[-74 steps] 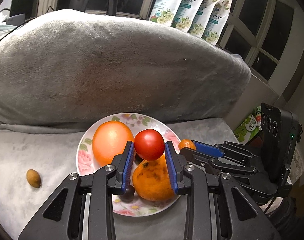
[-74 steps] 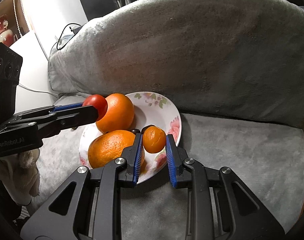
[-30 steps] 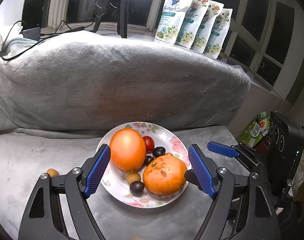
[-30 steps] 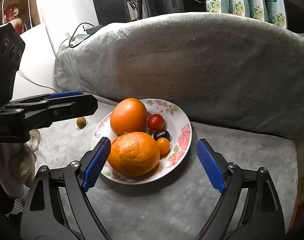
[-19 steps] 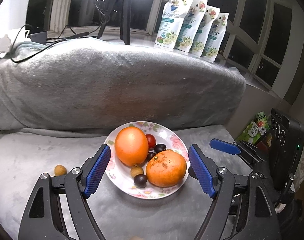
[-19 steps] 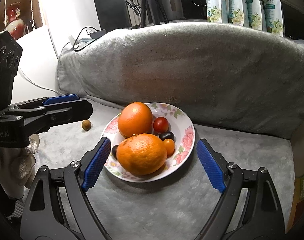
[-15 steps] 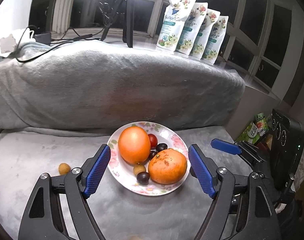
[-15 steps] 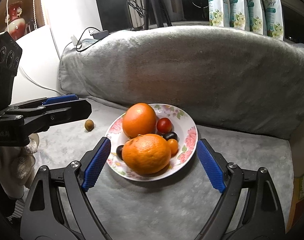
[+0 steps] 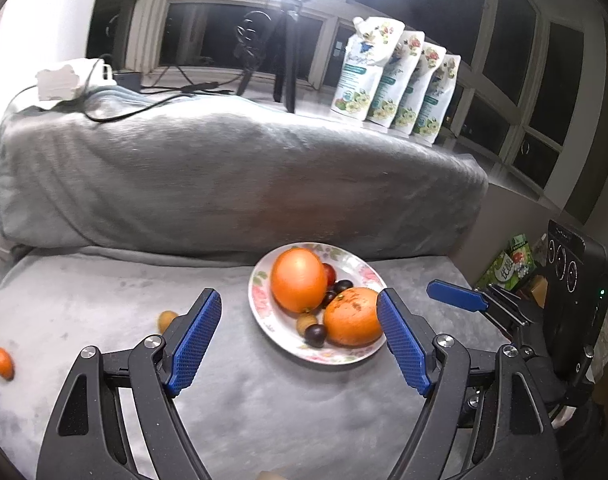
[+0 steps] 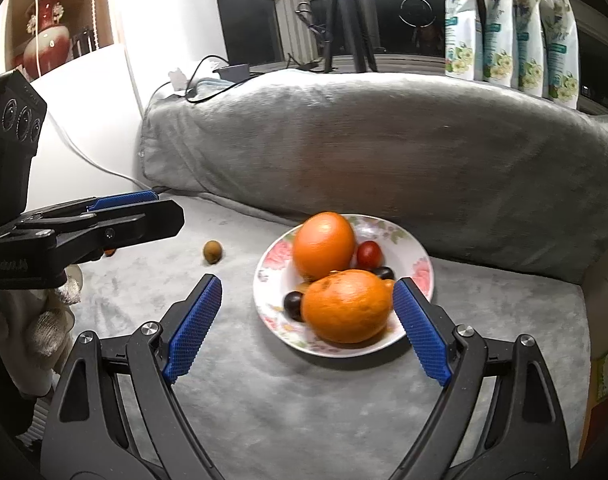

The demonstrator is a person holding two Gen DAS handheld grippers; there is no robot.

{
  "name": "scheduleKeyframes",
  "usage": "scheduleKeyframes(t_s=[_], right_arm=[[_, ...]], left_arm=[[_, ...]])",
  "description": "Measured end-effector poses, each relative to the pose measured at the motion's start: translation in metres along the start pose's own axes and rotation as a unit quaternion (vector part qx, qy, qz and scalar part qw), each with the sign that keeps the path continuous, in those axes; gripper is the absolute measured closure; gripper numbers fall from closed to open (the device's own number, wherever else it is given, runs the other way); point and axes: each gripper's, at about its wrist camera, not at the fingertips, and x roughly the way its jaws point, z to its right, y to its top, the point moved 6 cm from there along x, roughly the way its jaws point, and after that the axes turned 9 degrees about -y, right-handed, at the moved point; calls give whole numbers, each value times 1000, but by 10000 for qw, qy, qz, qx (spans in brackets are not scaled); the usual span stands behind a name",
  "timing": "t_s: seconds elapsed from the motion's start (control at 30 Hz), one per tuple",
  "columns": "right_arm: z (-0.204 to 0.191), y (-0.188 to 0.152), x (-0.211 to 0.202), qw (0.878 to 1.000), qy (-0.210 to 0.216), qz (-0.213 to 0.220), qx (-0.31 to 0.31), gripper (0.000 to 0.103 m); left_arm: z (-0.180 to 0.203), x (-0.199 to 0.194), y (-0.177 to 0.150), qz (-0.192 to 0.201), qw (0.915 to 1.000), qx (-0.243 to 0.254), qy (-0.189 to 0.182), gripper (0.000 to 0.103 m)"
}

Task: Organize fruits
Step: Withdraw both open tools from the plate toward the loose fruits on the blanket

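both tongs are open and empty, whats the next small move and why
Probably swing the left tongs left toward the small brown oval fruit on the grey blanket: it lies off the floral plate, nearest those tongs. The right tongs sit open by the plate.

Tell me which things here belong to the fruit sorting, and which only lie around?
Job: floral white plate, two large oranges, red cherry tomato, small brown fruit on the blanket, small orange fruit.
Lying about: four white pouches, black tripod, red vase.
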Motion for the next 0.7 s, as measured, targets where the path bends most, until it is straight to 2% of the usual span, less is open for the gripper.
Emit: scheduleKeyframes(t_s=[0.3, 0.7], right_arm=[[-42, -2, 7, 9995, 170, -32, -247, 13], [-97, -8, 24, 9973, 405, -40, -619, 13]], left_arm=[[-38, -29, -9, 129, 9993, -234, 245, 23], [-117, -74, -32, 338, 9929, -851, 760, 23]])
